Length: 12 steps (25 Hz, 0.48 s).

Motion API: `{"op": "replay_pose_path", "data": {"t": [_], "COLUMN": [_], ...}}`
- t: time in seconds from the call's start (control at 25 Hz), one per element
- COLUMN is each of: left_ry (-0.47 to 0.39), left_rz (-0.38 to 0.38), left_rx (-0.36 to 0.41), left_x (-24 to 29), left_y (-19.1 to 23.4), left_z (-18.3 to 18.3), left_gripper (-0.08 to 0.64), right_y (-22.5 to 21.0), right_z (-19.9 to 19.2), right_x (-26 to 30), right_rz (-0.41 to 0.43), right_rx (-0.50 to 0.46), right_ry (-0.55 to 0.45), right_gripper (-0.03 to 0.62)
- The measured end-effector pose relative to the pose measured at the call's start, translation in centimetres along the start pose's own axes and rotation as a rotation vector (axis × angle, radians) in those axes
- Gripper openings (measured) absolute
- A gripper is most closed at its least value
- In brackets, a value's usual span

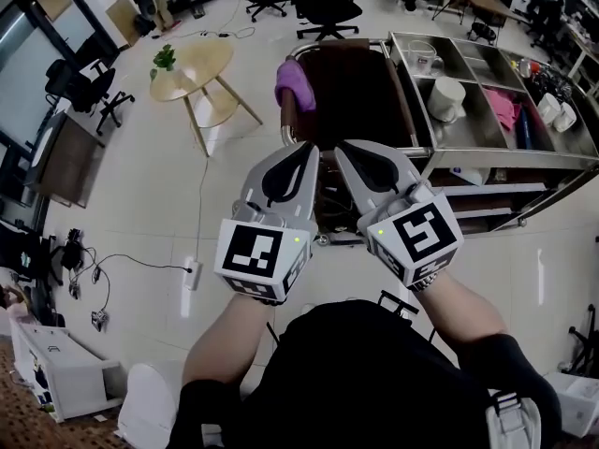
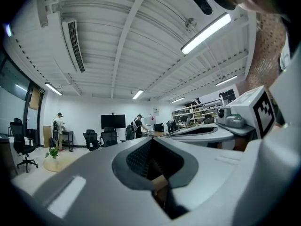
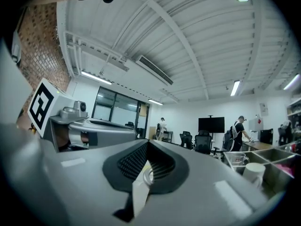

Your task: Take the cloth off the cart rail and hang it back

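Grippers: left gripper (image 1: 312, 150), right gripper (image 1: 343, 150), both closed, empty, side by side. Purple cloth (image 1: 295, 84) draped on cart rail (image 1: 337, 45), 12 o'clock, apart from tips. Fits pre-removal or rehung; step undecidable.

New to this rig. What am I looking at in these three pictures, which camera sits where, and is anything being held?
No robot: a person holds a two-jaw gripper in each hand. The head view looks down from the person's head at the left gripper and right gripper, each bearing a cube with square markers. The other two pictures come from cameras riding on each gripper, looking along its jaws. Both pairs of jaws are shut, nothing between them. Ahead stands a steel cart; a purple cloth hangs over its rail, untouched. The cart's compartments hold a clear jug, a white pot and a pink cloth.
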<state>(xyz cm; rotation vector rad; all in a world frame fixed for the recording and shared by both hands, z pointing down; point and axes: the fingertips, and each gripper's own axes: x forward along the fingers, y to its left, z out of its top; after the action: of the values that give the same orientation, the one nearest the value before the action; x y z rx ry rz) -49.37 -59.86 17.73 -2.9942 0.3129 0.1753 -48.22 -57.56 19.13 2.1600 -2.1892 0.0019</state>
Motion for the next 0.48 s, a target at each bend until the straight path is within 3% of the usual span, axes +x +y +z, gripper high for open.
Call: {"op": "replay_pose_path", "data": {"t": [0.48], "left_ry": [-0.003], "left_rz": [-0.072], "left_rx": [-0.025], "left_x": [-3.5], "left_y": [0.1], "left_z": [0.1], "left_gripper": [0.003], "right_y": [4.2], "right_z": [1.0], "right_x": [-0.3], "right_rz": [-0.074], "right_rx": [-0.045], "right_ry": [0.005], "right_gripper": [0.0]}}
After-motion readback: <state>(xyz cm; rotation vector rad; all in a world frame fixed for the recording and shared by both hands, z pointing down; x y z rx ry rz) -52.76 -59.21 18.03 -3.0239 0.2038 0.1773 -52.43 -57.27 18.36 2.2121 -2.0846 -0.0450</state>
